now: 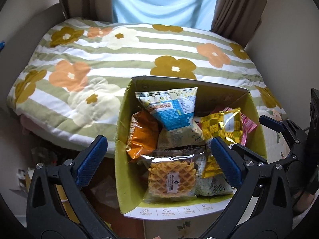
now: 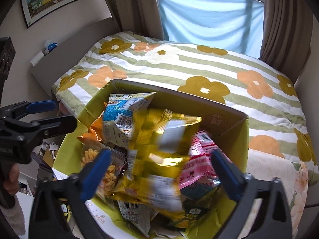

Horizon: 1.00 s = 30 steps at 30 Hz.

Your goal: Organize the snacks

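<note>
Bed (image 1: 123, 45): floral striped cover, far side; the box sits at its near edge.
Box (image 1: 257, 123): one green carton, holding all the snacks.
Gold packet (image 2: 159, 139): blurred, apparently dropping into the box between wide fingers; one more gold one shows below.
Other snacks: one blue-white bag (image 1: 171, 109), one orange (image 1: 142, 133), one waffle pack (image 1: 172, 177), one pink (image 2: 201, 159).
Right hand-held gripper (image 2: 159, 171): wide apart, empty.
Left hand-held gripper (image 1: 157, 163): wide apart, empty.
Step advice: keep clear above the rim, so the packet settles flat.
</note>
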### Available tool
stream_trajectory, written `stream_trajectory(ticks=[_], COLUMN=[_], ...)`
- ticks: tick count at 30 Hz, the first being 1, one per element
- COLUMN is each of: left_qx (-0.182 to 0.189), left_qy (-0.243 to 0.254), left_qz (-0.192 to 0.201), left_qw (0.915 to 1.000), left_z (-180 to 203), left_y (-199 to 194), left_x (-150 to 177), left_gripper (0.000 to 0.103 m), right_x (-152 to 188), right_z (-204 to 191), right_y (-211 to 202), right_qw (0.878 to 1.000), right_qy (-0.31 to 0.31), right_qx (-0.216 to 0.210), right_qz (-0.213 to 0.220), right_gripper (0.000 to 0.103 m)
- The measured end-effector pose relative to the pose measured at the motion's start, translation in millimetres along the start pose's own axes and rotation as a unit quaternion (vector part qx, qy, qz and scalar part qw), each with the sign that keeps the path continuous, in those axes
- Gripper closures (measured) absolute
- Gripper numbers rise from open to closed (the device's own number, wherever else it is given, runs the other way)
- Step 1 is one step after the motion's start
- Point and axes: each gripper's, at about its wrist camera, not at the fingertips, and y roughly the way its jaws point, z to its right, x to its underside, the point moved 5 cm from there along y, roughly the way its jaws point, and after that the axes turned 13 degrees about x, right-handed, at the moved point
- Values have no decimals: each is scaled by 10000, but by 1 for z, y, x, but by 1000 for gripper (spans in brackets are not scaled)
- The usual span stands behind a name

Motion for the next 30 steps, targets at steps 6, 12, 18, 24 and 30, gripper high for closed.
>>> stream_trajectory(ticks=[6, 12, 18, 24, 30], left_qx=[26, 60, -22, 98, 178], left_qy=[5, 75, 266, 376, 587], left_qz=[-57, 30, 391, 1006, 1568], left_qw=[10000, 9999, 9989, 9942, 9857], left_z=[-5, 13, 56, 124, 195], left_y=[0, -11, -48, -98, -143], left_x=[12, 19, 29, 58, 101], left_gripper=[0, 0, 0, 0, 0], right_x=[13, 17, 22, 45, 88], right_z=[5, 17, 40, 74, 113], right_y=[-9, -34, -90, -165, -244], right_qw=[9997, 9988, 9960, 9904, 9790], right_qy=[87, 316, 429, 535, 681], right_qx=[232, 327, 447, 611, 1170], right_qz=[70, 195, 639, 1116, 1523], right_gripper=[0, 0, 0, 0, 0])
